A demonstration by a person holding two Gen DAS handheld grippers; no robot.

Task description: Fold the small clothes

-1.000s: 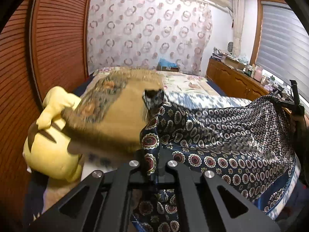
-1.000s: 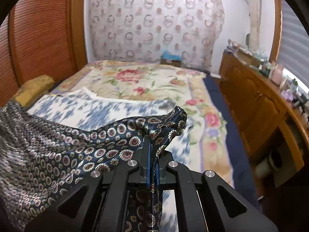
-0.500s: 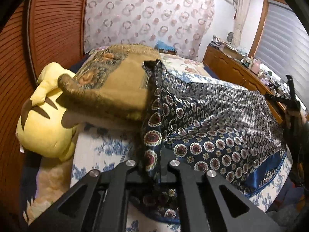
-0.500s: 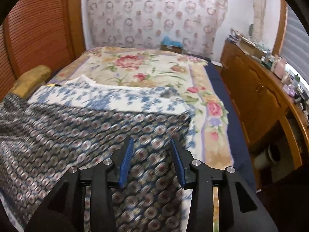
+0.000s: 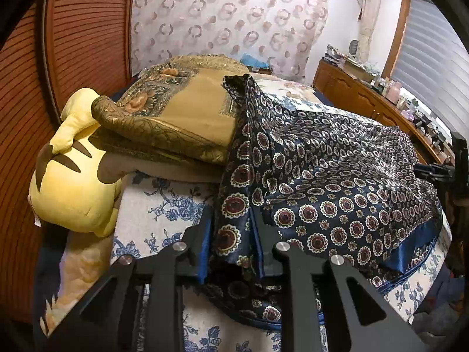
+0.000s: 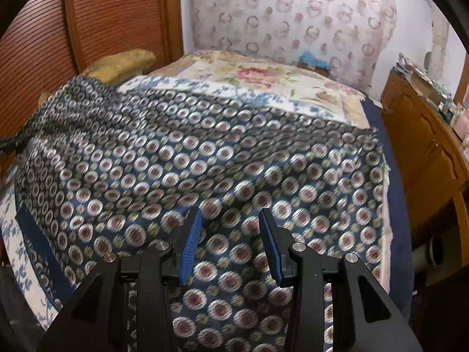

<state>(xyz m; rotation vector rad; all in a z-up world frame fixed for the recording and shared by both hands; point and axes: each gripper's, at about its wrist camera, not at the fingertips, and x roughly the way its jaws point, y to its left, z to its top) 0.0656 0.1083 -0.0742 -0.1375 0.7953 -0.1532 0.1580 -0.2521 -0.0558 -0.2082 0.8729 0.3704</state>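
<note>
A dark navy scarf with round medallions [image 5: 337, 176] lies spread over the bed, its left edge draped up against a folded gold cloth [image 5: 181, 111]. My left gripper [image 5: 231, 234] sits low at the scarf's near left edge. Its jaws are opening, and a raised fold of the scarf still stands between the blue pads [image 5: 205, 234]. In the right wrist view the scarf [image 6: 205, 161] fills the bed below my right gripper [image 6: 230, 234], which hovers open over it with nothing between its fingers.
A yellow plush toy [image 5: 73, 182] lies at the left under the gold cloth. The blue floral bedspread [image 5: 164, 214] shows beside the scarf. A wooden dresser [image 6: 425, 146] runs along the bed's right side, and a louvred wooden door [image 6: 117, 14] stands to the left.
My right gripper has let go of the scarf corner and opened, and the scarf has dropped flat onto the bed. My left gripper has sunk and its jaws have parted around the fold.
</note>
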